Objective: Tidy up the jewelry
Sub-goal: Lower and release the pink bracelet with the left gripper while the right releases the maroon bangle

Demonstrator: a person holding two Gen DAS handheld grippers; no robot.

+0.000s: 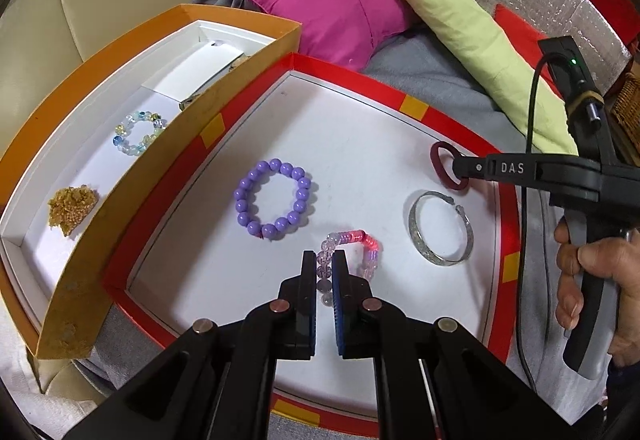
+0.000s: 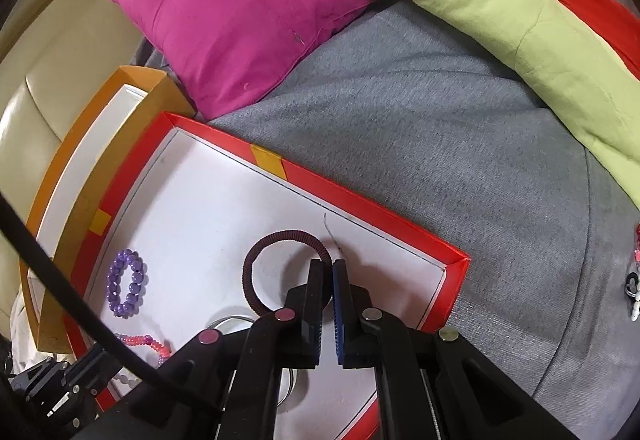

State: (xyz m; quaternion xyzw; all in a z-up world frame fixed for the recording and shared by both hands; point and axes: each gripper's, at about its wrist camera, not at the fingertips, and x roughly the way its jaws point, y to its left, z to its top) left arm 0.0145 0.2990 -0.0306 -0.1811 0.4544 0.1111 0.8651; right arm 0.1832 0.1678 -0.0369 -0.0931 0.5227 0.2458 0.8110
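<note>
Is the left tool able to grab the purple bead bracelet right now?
Probably not yet: the left tool is shut on the pink bead bracelet. The purple bead bracelet lies uncovered nearby.

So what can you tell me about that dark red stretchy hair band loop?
The dark maroon elastic hair tie is a closed loop with a ribbed, fabric-wound surface. It lies near the far edge of the white floor of the red-rimmed tray. The right gripper is shut on its rim, fingers pinching one side of the band. The silver bangle lies just beside it, apart. Whether the loop is slightly raised off the tray cannot be told.
</note>
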